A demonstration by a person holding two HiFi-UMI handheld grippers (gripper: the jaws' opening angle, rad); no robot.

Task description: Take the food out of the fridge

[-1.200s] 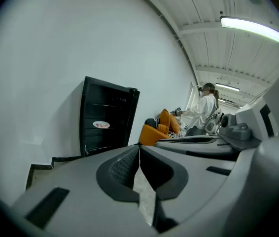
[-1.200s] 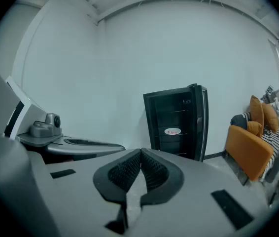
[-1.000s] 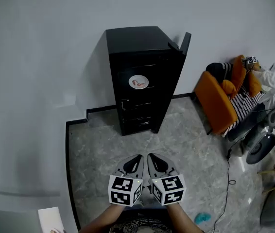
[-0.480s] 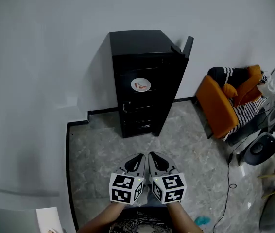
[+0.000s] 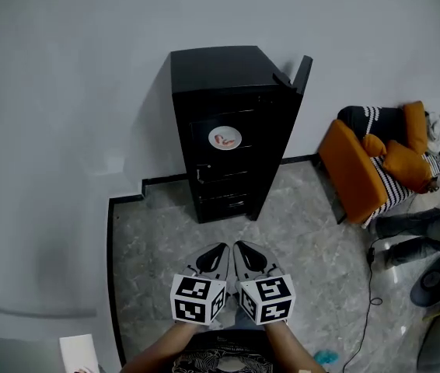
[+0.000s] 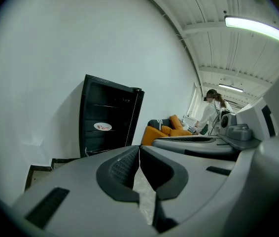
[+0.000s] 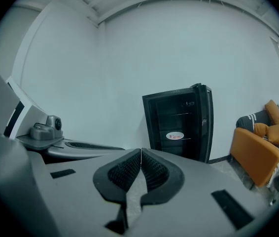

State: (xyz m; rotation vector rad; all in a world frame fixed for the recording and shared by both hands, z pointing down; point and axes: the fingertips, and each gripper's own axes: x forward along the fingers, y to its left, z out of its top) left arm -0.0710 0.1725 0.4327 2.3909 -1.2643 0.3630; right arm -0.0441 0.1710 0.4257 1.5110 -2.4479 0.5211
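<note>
**Item 1.** Tall black metal fridge [image 5: 228, 130], its door [image 5: 301, 72] swung open to the right and seen edge-on. It stands straight ahead of both sets of fingertips and well apart from them.

**Item 2.** Round white plate carrying red food [image 5: 225, 137], on an upper shelf inside the fridge. Nothing is touching it.

**Item 3.** Left gripper [image 5: 217, 250]: jaws pressed together with nothing between them.

**Item 4.** Right gripper [image 5: 242, 248], just beside the left: jaws likewise closed and empty.

**Item 5.** Orange upholstered armchair [image 5: 352, 169], off to the right of the right fingertips.

**Change over the last 1 s:** very little.
- The 2 grippers hold the same side-by-side pose.
- The fridge has only drifted slightly in the head view and looks no nearer.
- A person's dark trouser legs [image 5: 403, 225] now show beside the armchair.

**Reading:** the task is at its very start. The door is already open, so what remains is closing the gap, opening a jaw pair, and gripping the plate.
</note>
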